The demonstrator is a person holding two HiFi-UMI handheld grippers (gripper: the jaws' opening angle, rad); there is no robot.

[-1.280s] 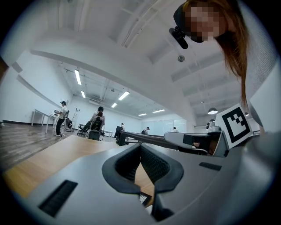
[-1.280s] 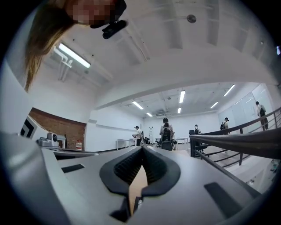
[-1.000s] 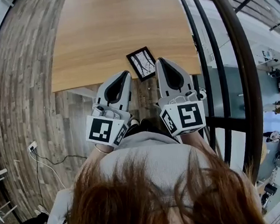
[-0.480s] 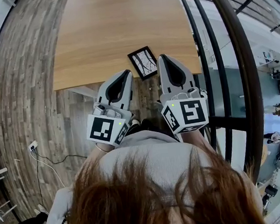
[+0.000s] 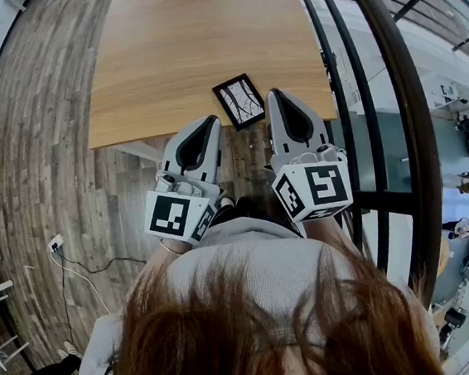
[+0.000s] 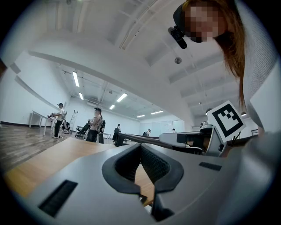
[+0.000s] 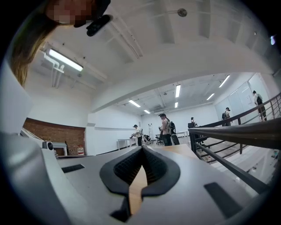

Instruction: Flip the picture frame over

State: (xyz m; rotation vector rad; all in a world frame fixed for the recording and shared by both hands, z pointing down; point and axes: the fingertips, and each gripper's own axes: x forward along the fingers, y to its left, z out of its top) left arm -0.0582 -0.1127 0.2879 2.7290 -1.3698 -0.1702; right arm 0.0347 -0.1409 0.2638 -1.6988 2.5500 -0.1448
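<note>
A small black picture frame (image 5: pixel 240 101) lies face up near the wooden table's (image 5: pixel 186 46) front edge, showing a white picture with dark branch lines. Both grippers are held level in front of the person, short of the table edge. The left gripper (image 5: pixel 211 120) sits below and left of the frame, shut and empty. The tip of the right gripper (image 5: pixel 275 93) is just right of the frame's near corner, also shut with nothing in it. In the left gripper view (image 6: pixel 141 145) and the right gripper view (image 7: pixel 142 147) the pads meet at the tips. The frame is hidden in both gripper views.
A dark metal railing (image 5: pixel 374 85) runs close along the table's right side. Wood plank floor (image 5: pixel 40 161) lies to the left and under the grippers. Several people stand far off across the room (image 6: pixel 95 125).
The right gripper has edged slightly forward beside the frame. The left gripper and the frame have stayed where they were.
</note>
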